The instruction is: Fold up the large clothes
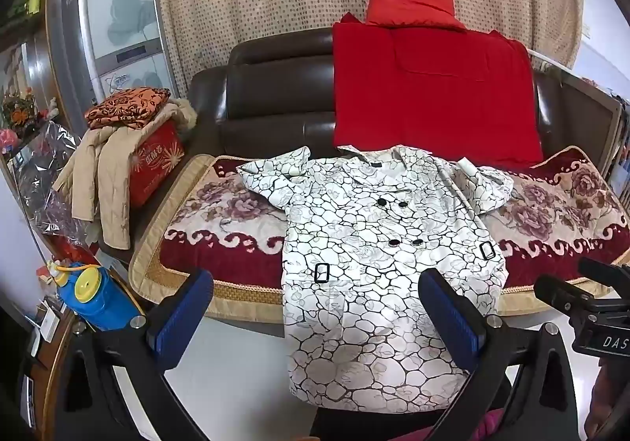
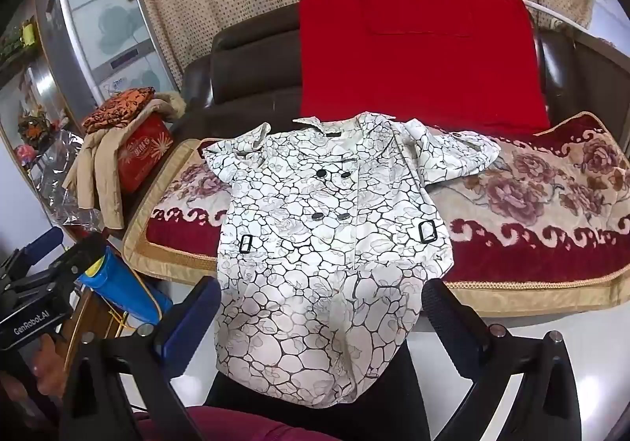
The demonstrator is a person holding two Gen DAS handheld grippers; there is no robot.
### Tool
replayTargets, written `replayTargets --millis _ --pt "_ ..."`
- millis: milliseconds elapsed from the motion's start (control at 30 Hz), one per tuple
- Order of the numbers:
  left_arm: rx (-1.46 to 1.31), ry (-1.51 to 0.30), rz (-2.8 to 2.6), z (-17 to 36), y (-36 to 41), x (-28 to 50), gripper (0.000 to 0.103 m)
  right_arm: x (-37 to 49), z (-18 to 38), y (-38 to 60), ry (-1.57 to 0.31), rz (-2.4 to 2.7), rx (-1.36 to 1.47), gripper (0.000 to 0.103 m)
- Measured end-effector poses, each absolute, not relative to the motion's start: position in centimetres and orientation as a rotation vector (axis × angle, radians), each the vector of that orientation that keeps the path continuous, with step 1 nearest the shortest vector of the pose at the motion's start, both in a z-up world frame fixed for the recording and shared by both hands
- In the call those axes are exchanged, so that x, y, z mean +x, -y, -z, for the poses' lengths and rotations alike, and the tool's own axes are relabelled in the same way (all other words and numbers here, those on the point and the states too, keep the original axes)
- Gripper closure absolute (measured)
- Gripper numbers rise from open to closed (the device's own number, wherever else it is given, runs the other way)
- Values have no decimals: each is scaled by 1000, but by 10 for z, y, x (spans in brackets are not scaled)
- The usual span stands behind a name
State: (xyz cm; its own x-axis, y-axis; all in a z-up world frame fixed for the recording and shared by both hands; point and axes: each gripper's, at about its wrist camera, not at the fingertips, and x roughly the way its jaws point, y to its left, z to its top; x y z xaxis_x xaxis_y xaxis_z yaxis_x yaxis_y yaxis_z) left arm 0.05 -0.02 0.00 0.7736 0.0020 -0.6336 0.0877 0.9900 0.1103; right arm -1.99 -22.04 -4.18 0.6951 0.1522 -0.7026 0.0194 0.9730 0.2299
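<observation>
A white coat (image 1: 378, 267) with a black stone pattern lies flat on a sofa seat cover (image 1: 220, 220), front side up. Its collar points to the back of the sofa (image 1: 275, 94) and its bottom edge hangs off the front, down toward the person. So the coat's long way runs from the claws away to the sofa back.

Both claws hang in the air in front of the coat's bottom part and tip downward. The left claw (image 1: 315, 317) is wide open with nothing in it. The right claw (image 2: 321, 323) is wide open and empty too. Neither one touches the coat.

In the left view, the coat sits a bit to the right of the middle of the claw. In the right view, it sits almost right between the two fingers. The short sleeves stick out to each side up near the collar.

The left sleeve (image 1: 271, 177) looks nearer to the left claw, and the right sleeve (image 2: 456, 153) looks nearer to the right claw. Each claw would likely have to reach forward and out to its own side.
</observation>
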Motion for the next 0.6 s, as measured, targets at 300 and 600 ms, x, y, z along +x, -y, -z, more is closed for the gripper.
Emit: replayTargets --millis 300,600 --pt "144 -686 49 5 2 5 0 -17 44 222 -797 -67 228 0" --pt "146 -694 48 5 1 9 0 -13 45 224 -799 -65 241 0"
